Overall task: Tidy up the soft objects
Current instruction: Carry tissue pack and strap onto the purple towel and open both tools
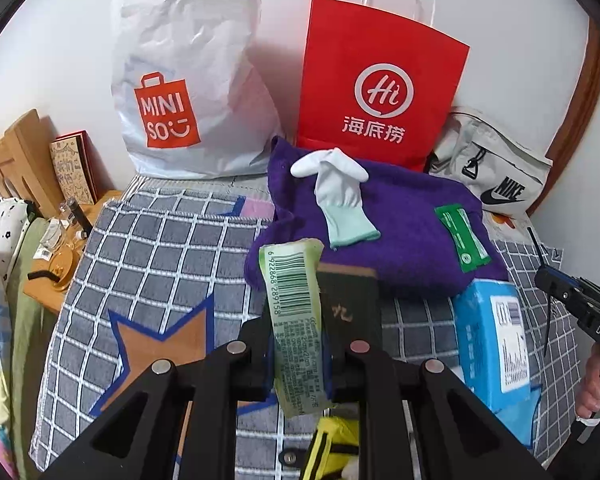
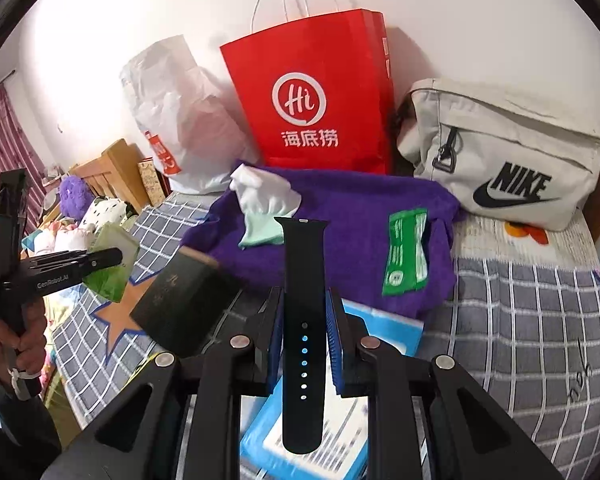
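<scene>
My left gripper [image 1: 300,332] is shut on a pale green tissue pack [image 1: 296,312] with a barcode, held upright above the checked bed cover. A dark box [image 1: 352,300] with gold characters shows right behind the pack. In the right wrist view my right gripper [image 2: 304,300] is shut on a black watch strap [image 2: 304,280] that stands up between the blue pads. Beyond both lies a purple towel [image 1: 400,220] with a white glove [image 1: 340,192] and a green wipes packet [image 1: 462,236] on it. The left gripper [image 2: 100,264] with its pack appears at the left there.
Against the wall stand a white Miniso bag [image 1: 188,80], a red paper bag [image 1: 380,80] and a grey Nike bag [image 1: 496,172]. A blue box [image 1: 492,336] lies near the towel. A cluttered wooden nightstand [image 1: 68,240] is at the left; something yellow [image 1: 332,444] lies below the left fingers.
</scene>
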The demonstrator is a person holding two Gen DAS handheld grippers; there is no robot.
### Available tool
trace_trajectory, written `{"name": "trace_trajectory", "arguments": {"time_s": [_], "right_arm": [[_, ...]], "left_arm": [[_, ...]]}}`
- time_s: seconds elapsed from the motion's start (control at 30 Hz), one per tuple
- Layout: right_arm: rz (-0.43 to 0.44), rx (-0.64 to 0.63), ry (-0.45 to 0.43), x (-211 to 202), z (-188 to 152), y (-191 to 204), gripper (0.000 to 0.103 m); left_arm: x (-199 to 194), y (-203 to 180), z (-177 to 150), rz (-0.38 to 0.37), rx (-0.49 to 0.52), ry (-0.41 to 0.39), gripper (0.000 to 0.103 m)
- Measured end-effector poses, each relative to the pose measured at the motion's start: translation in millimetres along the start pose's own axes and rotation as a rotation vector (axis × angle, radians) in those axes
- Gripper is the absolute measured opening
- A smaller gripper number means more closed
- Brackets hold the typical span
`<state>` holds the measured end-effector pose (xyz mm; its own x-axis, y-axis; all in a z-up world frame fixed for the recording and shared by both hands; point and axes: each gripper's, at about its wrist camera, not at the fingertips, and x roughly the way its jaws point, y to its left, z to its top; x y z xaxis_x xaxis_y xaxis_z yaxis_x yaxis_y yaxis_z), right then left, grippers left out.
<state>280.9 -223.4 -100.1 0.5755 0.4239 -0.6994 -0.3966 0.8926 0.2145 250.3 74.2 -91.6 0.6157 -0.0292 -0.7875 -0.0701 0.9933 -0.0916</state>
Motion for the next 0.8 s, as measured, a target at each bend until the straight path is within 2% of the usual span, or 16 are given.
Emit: {"name": "trace_trajectory", "arguments": {"time_s": [0.63,0.8], "right_arm": [[-0.033,0.028,0.022,51,47,-44,0.02],[-0.028,0.016,0.034,69,55,-47,0.02]], "left_arm": [[61,-11,51,-0.008,-0.015,0.047,0.017],[80,-9,61,0.019,-0.01,0.062,0.017]]}}
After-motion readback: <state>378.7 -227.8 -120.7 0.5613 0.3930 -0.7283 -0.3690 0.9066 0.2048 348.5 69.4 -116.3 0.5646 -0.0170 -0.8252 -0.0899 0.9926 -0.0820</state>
